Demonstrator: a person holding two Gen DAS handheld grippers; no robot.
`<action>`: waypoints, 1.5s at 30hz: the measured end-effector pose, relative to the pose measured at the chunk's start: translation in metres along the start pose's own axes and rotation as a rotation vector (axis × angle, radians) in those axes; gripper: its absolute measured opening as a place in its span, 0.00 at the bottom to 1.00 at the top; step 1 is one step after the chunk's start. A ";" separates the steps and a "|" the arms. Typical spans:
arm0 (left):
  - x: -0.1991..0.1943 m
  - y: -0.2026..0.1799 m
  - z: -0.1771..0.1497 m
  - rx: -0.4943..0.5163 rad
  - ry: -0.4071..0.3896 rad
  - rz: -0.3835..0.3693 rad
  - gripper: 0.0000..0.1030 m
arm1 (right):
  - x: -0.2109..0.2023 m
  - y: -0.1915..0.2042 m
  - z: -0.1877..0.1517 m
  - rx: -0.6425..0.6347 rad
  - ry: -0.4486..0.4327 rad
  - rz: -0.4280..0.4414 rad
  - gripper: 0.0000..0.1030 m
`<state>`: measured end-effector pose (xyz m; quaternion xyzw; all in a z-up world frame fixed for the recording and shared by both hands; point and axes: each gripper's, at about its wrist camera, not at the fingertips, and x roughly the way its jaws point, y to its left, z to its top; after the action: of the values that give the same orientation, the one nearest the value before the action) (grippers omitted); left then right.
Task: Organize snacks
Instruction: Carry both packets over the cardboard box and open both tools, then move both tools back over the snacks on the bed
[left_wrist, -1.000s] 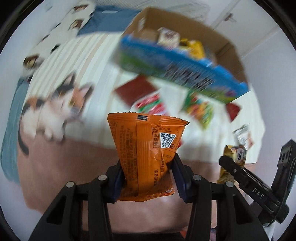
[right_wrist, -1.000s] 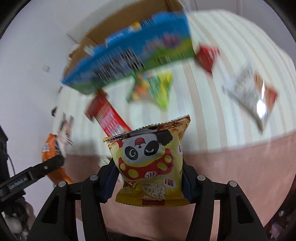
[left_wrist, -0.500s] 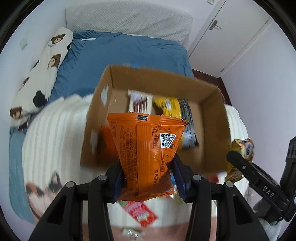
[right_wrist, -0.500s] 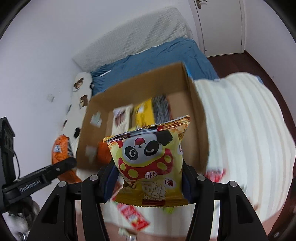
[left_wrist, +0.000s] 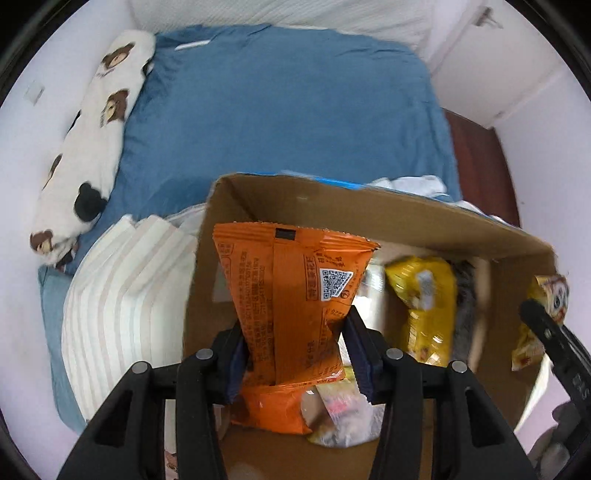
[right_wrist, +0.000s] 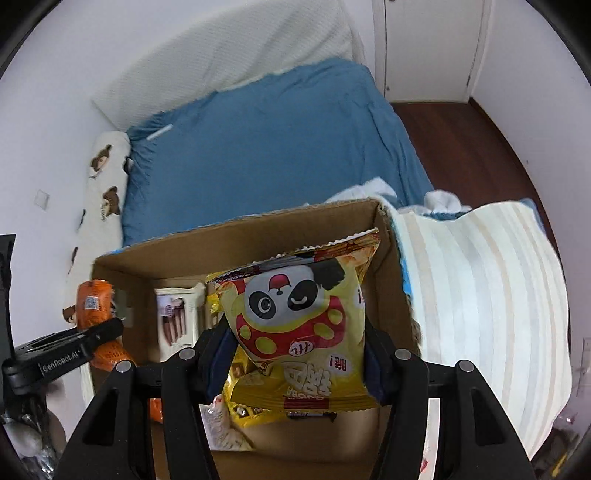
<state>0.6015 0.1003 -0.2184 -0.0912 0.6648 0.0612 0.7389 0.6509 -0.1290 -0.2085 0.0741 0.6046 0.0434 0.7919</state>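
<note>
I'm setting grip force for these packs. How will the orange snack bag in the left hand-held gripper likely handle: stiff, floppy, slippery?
The orange snack bag pinches in between the left hand-held gripper, so it is probably soft and light. It stands upright above the grip, suggesting crinkly film with some stiffness. Its glossy surface may slip; release it low over the cardboard box.

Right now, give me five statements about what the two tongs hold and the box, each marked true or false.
1. The left tongs grip an orange snack bag. True.
2. The right tongs are empty. False: they grip a yellow panda snack bag.
3. Both bags hang over the cardboard box. True.
4. The box holds no snacks. False: several packets already lie inside.
5. The box rests on a wooden table. False: it sits on a bed, beside a striped blanket.
</note>
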 end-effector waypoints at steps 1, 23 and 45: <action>0.002 0.000 0.003 0.004 0.005 0.011 0.51 | 0.007 0.001 0.003 -0.008 0.019 -0.008 0.88; -0.077 -0.018 -0.057 0.055 -0.192 -0.099 0.86 | -0.036 0.008 -0.056 -0.113 0.018 0.008 0.98; -0.051 -0.011 -0.278 -0.108 -0.207 -0.086 0.86 | -0.055 -0.025 -0.246 -0.261 0.030 0.144 0.66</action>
<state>0.3281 0.0313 -0.1950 -0.1522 0.5761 0.0742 0.7997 0.3988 -0.1466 -0.2237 0.0130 0.5986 0.1795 0.7806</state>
